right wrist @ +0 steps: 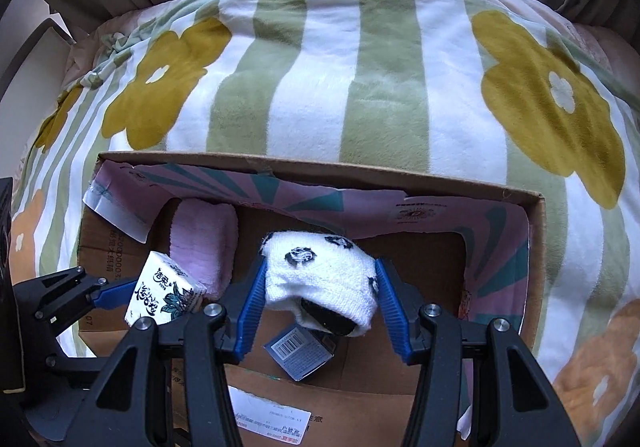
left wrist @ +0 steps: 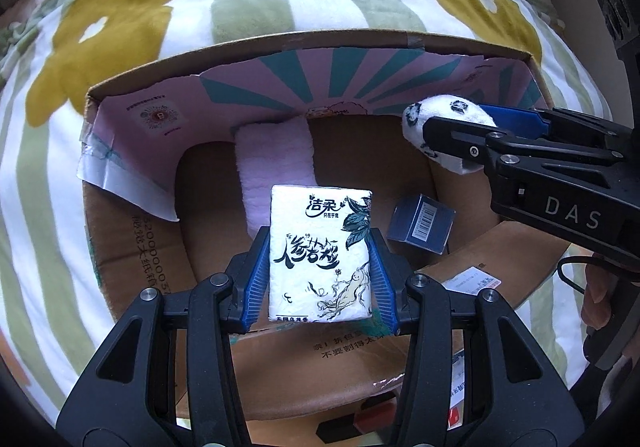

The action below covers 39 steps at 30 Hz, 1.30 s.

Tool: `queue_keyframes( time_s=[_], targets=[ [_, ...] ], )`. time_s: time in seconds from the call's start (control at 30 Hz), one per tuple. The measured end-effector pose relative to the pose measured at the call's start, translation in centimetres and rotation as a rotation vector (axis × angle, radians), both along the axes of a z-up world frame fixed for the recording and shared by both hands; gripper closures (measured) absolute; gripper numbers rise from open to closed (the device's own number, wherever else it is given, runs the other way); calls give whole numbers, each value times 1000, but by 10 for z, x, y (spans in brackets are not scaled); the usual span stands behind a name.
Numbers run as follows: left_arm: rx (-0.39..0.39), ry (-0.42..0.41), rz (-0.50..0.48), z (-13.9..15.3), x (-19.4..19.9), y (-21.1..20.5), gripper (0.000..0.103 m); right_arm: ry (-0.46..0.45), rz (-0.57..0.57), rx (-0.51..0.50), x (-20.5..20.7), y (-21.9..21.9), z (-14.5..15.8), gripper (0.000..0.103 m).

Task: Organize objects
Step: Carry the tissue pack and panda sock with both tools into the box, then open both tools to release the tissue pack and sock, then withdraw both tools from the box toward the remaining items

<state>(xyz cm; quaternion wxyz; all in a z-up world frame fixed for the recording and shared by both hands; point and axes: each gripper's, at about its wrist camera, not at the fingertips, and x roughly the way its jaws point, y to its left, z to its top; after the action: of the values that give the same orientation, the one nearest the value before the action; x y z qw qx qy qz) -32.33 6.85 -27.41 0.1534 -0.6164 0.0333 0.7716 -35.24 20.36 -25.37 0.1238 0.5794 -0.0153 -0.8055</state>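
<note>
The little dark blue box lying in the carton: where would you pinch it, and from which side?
From above, across its two short side faces. The dark blue box lies flat on the floor of the carton, barcode face up, clear of the pink towel.

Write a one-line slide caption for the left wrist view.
Left gripper holds a tissue pack over the cardboard box; right gripper holds a panda-print sock.

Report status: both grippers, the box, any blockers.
Left gripper shut on tissue pack. Right gripper shut on rolled sock. Both over cardboard box; pink towel, blue carton inside.
</note>
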Motion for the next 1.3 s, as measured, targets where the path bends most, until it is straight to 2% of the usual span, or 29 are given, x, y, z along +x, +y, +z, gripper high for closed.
queue_keyframes(
  time_s=[0.13,0.17,0.2,0.23,0.27,0.43,0.6,0.8,1.03,1.3],
  targets=[
    [21,38,-48,14,1,4,60,-32,2,-24,-4,1,1,47],
    [10,62,-56,19,2,5,59,-42,-5,-35,-4,1,0,39],
    [-3,79,-62,22,3,6,50,-37,-19,-46,-5,2,0,21],
    [-1,84,-66,25,3,7,36,-17,-33,-60,-4,5,2,13],
    [4,78,-71,26,3,7,1,5,-37,-70,-3,6,4,5],
    [-22,82,-107,23,9,10,0,15,-28,-61,1,6,6,5],
    [-17,83,-96,23,16,9,0,20,-17,-52,5,5,9,5],
    [-5,86,-84,37,22,5,0,46,9,3,16,0,29,5],
    [14,127,-11,84,41,-10,0,79,13,4,46,-2,79,5],
    [27,168,60,149,86,-35,0,178,13,17,101,-4,159,5]
  ],
)
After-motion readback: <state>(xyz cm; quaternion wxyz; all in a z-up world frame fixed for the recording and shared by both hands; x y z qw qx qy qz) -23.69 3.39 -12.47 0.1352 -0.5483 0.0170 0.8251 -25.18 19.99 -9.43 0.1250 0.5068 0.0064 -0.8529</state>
